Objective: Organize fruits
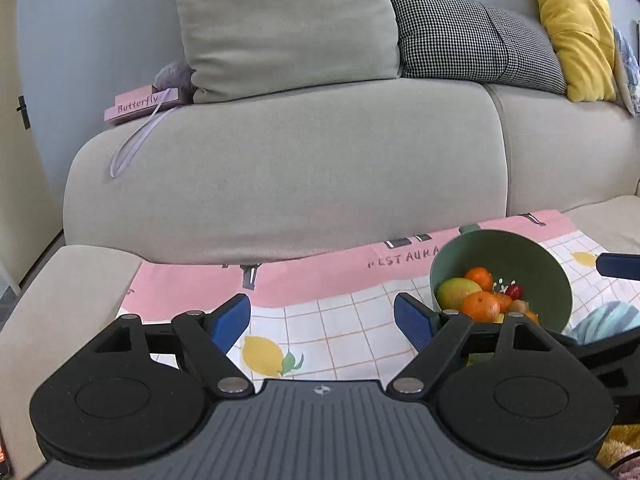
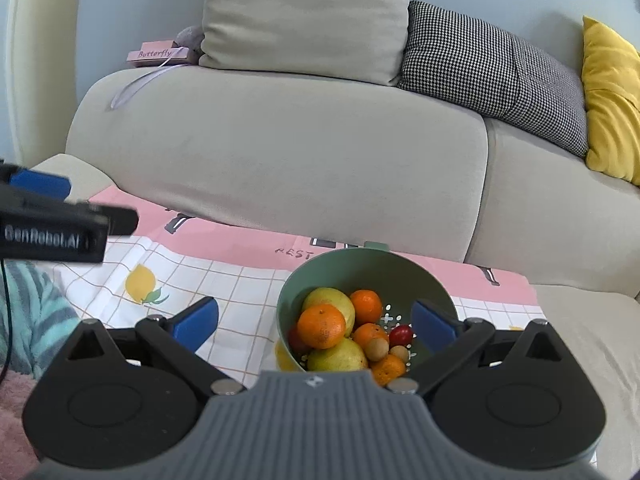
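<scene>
A green colander bowl (image 2: pixel 360 268) stands on a pink and white checked cloth (image 2: pixel 224 280) spread on a beige sofa seat. It holds several oranges (image 2: pixel 321 326), yellow-green fruits (image 2: pixel 337 356), a red cherry tomato (image 2: pixel 401 335) and small brown round fruits (image 2: pixel 377 349). My right gripper (image 2: pixel 316 322) is open and empty, its fingers either side of the bowl's near rim. My left gripper (image 1: pixel 322 318) is open and empty over the cloth (image 1: pixel 320 320), left of the bowl (image 1: pixel 520 256). The left gripper also shows at the left edge of the right wrist view (image 2: pixel 52 224).
The sofa backrest (image 2: pixel 280 152) rises just behind the cloth, with a beige cushion (image 2: pixel 304 16), a houndstooth cushion (image 2: pixel 492 68) and a yellow cushion (image 2: pixel 612 100). A pink "Butterfly" box (image 2: pixel 158 54) lies on the backrest. A teal striped fabric (image 2: pixel 32 316) lies at the left.
</scene>
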The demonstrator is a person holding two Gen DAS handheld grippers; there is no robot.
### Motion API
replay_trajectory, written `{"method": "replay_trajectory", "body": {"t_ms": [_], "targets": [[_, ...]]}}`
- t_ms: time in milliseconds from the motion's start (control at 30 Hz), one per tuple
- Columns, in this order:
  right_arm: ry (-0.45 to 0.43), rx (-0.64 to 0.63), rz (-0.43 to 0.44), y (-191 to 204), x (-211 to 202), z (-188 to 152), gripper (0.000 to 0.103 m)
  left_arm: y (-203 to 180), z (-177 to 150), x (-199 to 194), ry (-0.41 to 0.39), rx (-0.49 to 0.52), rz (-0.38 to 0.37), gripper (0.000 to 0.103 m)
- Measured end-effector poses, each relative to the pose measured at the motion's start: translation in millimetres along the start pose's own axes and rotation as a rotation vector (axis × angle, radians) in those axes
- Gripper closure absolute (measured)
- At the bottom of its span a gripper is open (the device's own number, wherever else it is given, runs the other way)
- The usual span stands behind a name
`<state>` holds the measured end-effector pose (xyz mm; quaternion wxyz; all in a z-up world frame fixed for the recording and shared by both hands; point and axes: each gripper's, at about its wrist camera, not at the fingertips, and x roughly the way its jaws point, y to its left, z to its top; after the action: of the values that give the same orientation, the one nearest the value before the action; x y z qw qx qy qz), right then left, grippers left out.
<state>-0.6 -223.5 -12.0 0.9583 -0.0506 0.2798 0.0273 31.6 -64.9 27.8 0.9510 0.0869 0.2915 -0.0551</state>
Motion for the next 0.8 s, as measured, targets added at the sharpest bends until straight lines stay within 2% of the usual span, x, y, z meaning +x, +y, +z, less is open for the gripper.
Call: {"method": "replay_trajectory", "body": {"t_ms": [300, 533, 800], "targets": [[0.016, 0.027, -0.023, -5, 3, -8, 0.004, 6, -12, 6, 0.051, -0.048, -0.049, 0.008], [0.054, 0.077, -0.014, -15, 8, -14, 0.004, 2, -18, 13, 0.106, -0.029, 0.001, 0.007], [0.047, 0.066, -0.002, -14, 6, -15, 0.004, 3, -19, 12, 0.118, -0.034, 0.014, 0.008]]}}
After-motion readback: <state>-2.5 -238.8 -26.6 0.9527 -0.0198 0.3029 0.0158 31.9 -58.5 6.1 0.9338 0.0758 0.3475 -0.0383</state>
